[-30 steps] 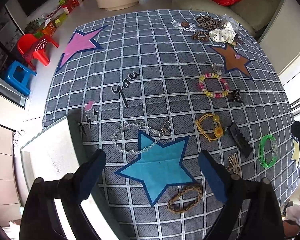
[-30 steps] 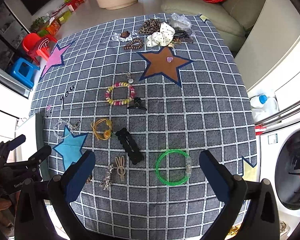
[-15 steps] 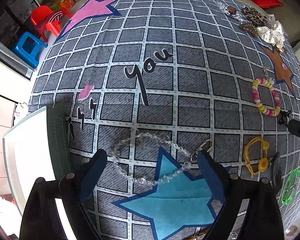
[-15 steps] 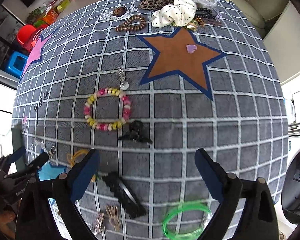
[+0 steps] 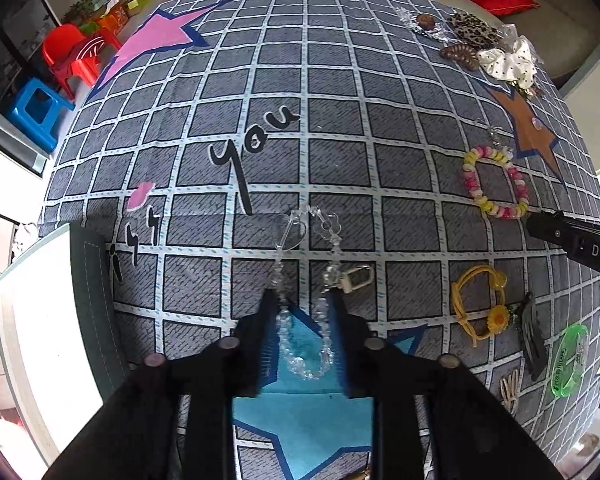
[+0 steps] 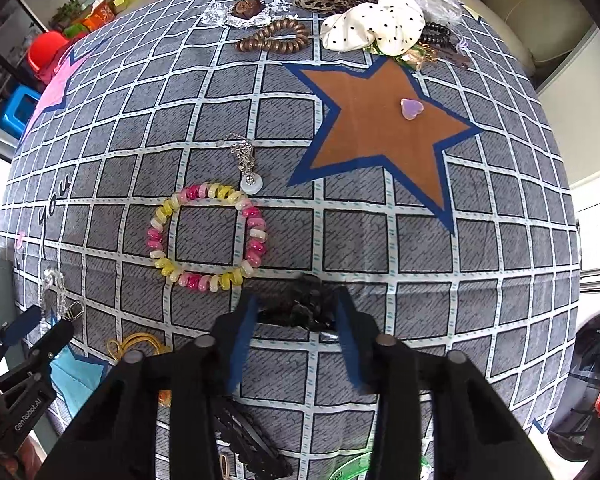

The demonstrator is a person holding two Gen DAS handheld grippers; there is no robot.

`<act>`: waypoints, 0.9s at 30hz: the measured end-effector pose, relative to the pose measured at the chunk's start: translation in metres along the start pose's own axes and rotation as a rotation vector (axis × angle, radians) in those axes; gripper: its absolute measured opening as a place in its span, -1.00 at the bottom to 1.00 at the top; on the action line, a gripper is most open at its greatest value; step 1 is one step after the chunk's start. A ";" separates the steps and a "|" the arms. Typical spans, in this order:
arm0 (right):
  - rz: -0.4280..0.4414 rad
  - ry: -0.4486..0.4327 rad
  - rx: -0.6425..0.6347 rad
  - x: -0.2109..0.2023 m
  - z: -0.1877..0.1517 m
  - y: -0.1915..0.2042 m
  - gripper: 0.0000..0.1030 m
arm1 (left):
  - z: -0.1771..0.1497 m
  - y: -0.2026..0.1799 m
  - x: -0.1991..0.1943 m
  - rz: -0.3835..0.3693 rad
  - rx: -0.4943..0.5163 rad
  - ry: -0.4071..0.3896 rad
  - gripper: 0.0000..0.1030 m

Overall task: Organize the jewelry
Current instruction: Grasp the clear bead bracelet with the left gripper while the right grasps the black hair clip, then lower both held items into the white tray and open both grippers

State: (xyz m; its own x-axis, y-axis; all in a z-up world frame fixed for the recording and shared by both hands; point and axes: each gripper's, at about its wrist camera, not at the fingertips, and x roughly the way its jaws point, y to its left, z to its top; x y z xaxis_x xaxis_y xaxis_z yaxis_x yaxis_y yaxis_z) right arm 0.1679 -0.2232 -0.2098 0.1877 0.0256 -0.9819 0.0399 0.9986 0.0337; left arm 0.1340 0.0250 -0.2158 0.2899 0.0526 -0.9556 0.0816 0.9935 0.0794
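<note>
Both grippers have descended to the table: left gripper (image 5: 303,300) jaws now clenched around the clear bead chain (image 5: 305,320), right gripper (image 6: 296,300) jaws gripping the black claw clip (image 6: 300,306), so both pickups appear begun.

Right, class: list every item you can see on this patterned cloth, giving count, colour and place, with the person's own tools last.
Clear bead chain with clasp: one, transparent, between left fingers.
Small black claw clip: one, between right fingers.
Pink-and-yellow coil bracelet: one, mid-cloth.
Yellow cord bracelet with flower: one, right of chain.
Green plastic bangle: one, right edge.
Long black hair clip: one, beside bangle.
White polka-dot scrunchie: one, far edge.
Bronze coil hair tie: one, far edge.
Left gripper: black, nearly closed.
Right gripper: black, nearly closed.
</note>
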 end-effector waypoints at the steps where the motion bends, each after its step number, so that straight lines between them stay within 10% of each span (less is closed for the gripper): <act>1: 0.005 0.000 0.001 -0.002 -0.002 -0.003 -0.28 | -0.001 0.002 -0.001 -0.023 -0.004 0.005 -0.69; 12: 0.077 -0.021 0.012 -0.035 -0.028 -0.018 -0.29 | 0.018 -0.002 -0.039 -0.185 -0.064 0.021 -0.77; 27: 0.211 -0.062 -0.118 -0.093 -0.039 0.054 -0.29 | -0.011 0.073 -0.123 -0.147 -0.203 -0.134 -0.77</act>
State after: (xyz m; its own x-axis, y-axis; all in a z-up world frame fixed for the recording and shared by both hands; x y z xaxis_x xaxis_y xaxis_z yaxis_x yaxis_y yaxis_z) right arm 0.1145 -0.1702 -0.1244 0.2399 0.2353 -0.9418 -0.1213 0.9698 0.2114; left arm 0.0938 0.0920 -0.0959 0.4134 -0.0943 -0.9057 -0.0564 0.9901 -0.1289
